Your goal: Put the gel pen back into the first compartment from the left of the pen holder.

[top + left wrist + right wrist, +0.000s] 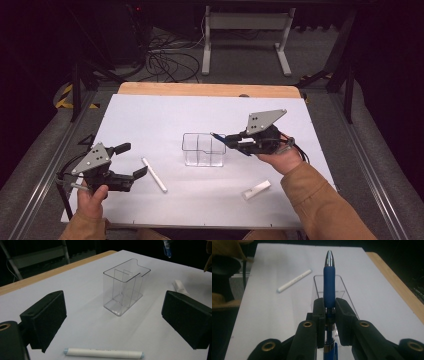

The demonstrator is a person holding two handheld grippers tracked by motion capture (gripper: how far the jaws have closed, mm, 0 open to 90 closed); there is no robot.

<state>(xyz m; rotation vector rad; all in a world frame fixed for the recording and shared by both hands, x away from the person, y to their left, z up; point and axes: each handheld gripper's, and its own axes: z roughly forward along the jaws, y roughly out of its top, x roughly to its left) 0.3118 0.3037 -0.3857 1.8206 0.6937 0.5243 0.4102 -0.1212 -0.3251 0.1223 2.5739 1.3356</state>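
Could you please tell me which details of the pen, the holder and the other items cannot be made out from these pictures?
- Blue pen with silver tip: its rear end is cut off by the bottom edge of the right gripper view, between the right tongs.
- White marker: its print is too small, left gripper view.
- Small white cap-like piece: too small to identify, high view.
- Clear plastic holder: walls barely visible.

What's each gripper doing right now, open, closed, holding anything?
Left gripper: open, holding nothing, jaws spread near the white pen.
Right gripper: closed on the blue pen, by the clear holder.
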